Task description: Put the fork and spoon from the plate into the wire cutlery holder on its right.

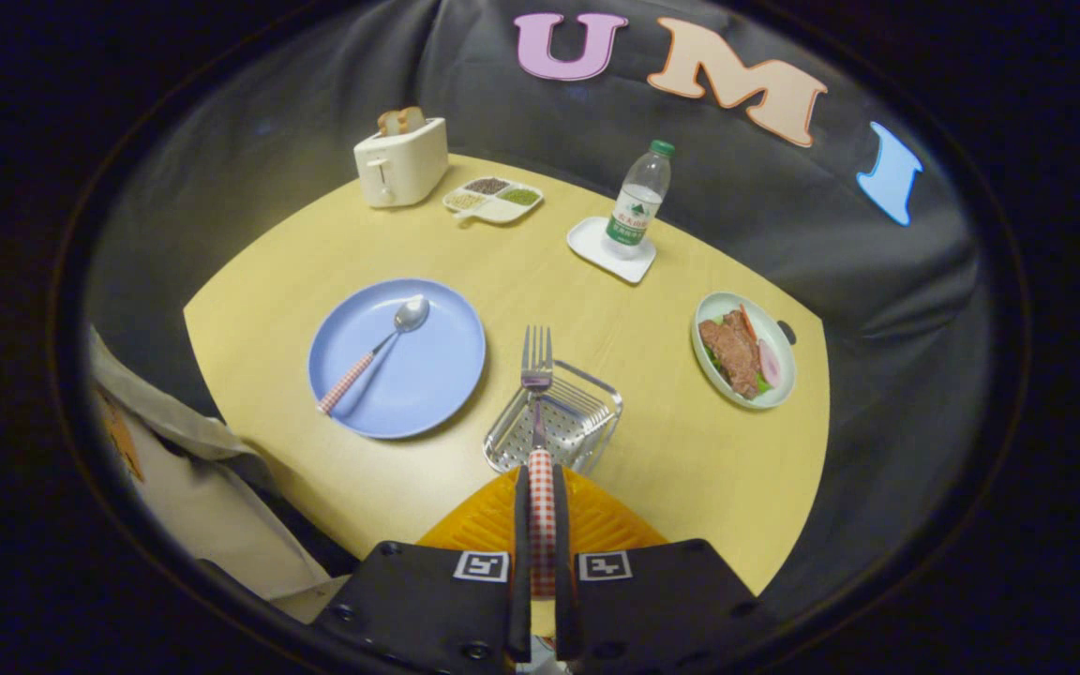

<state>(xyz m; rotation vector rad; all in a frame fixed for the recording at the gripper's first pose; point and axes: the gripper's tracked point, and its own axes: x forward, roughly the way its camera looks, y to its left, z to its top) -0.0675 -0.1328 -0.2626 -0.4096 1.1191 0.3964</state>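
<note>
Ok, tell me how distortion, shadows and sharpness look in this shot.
Gripper view: fisheye bows the pale yellow wooden table edge into curves; the checked-handled metal spoon throws a soft shadow on the round blue plate; the claw, shut on the checked-handled metal fork, looks sharp.

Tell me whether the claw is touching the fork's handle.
Touching. In the gripper view, the claw is closed on the fork, both fingers pressing the checked handle, with the tines pointing out over the wire cutlery holder.

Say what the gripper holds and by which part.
The gripper is shut on the fork, pinching its checked handle between both fingers, tines pointing ahead over the wire cutlery holder.
</note>
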